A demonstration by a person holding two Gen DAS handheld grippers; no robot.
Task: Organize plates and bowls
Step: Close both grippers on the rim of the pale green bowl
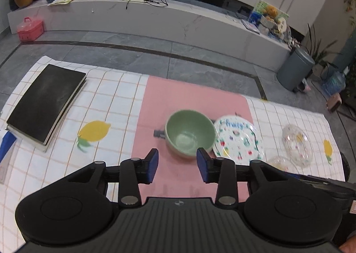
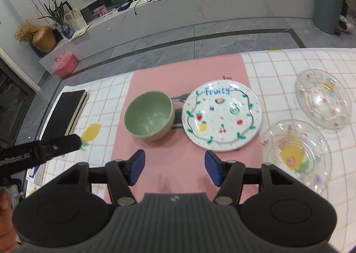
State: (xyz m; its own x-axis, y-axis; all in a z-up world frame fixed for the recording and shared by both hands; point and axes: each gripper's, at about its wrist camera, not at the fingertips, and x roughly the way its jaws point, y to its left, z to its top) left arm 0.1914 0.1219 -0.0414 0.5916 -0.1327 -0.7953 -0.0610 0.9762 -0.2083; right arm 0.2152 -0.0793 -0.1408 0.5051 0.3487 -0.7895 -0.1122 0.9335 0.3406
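both tools (image 1: 177,165) (image 2: 174,167) gape empty; only the right view shows the near glass plate (image 2: 296,153) whole.

My two handheld grippers, black with blue pads

Both my left gripper (image 1: 177,165) and right gripper (image 2: 174,167) have ribbed grey bodies, round black side housings and silver screws.

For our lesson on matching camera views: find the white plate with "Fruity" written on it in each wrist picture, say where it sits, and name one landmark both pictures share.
Left wrist view: the Fruity plate lies right of centre, just right of the green bowl.
Right wrist view: the Fruity plate lies near the centre, again right of the green bowl.
Shared landmark: the pink mat under both dishes.
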